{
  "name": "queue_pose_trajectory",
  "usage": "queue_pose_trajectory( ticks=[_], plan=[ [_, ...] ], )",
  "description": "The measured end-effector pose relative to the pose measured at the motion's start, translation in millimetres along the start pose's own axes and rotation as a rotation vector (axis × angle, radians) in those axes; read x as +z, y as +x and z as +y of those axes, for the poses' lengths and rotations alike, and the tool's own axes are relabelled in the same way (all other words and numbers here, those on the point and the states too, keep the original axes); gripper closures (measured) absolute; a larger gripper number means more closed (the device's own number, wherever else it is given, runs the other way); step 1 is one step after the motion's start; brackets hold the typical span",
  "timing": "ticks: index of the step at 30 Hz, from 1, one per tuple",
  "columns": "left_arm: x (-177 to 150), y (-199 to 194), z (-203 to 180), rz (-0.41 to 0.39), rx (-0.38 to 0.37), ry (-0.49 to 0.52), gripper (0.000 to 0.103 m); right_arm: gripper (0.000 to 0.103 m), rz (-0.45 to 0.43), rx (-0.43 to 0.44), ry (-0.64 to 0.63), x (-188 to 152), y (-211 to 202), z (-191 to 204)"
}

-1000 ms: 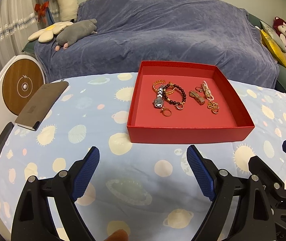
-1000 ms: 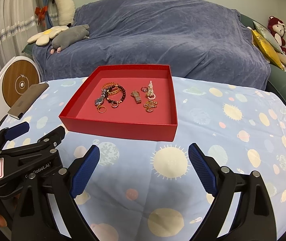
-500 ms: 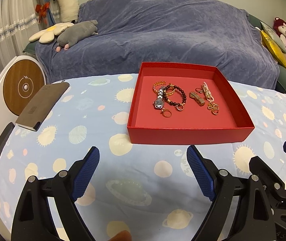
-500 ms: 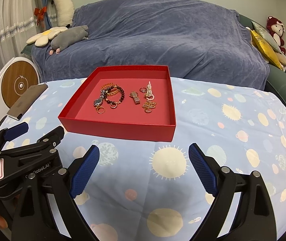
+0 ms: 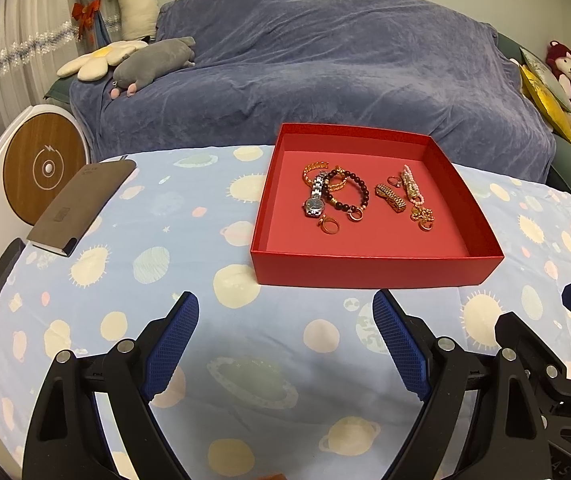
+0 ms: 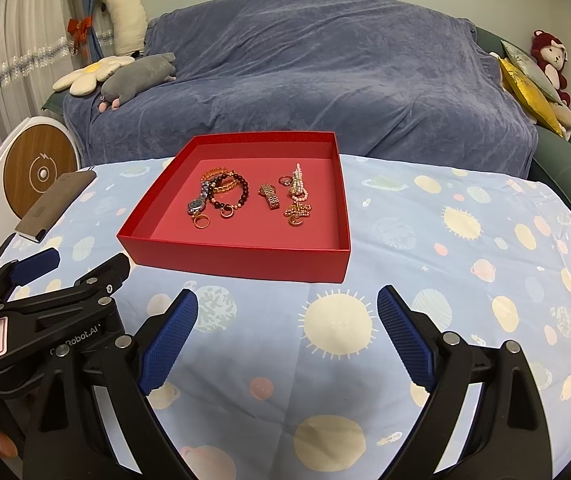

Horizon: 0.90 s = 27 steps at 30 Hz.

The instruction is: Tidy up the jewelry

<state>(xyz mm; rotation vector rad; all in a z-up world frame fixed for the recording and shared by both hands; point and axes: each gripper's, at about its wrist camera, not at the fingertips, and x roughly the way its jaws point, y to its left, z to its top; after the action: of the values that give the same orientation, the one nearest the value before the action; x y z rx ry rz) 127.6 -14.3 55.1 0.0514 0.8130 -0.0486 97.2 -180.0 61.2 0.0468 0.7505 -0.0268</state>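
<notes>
Left claw spread wide, empty, above the patterned worktop. Ahead, the red box holds the jewelry in a loose pile. Right claw likewise wide, gripping nothing.

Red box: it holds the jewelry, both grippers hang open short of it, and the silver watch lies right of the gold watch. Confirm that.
Wrong on one point: in the right wrist view the silver watch lies left of the gold watch. The rest stands: the jewelry is in the red box, both grippers open short of it.
</notes>
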Motion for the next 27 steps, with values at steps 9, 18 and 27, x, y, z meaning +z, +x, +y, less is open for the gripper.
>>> queue_pose_trajectory(
  ticks=[9,18,27],
  plan=[
    [-1.1,0.6,-2.8,0.000,0.010,0.016,0.017,0.014,-0.002,-0.004,-0.005,-0.5,-0.1,0.2],
    [-4.4,-0.7,-4.0,-0.006,0.035,0.023,0.017,0.014,-0.002,0.000,-0.004,-1.4,-0.7,0.4],
    [-6.4,0.4,-2.7,0.002,0.045,0.008,0.017,0.012,-0.007,-0.004,-0.004,-1.4,-1.3,0.3]
  ],
)
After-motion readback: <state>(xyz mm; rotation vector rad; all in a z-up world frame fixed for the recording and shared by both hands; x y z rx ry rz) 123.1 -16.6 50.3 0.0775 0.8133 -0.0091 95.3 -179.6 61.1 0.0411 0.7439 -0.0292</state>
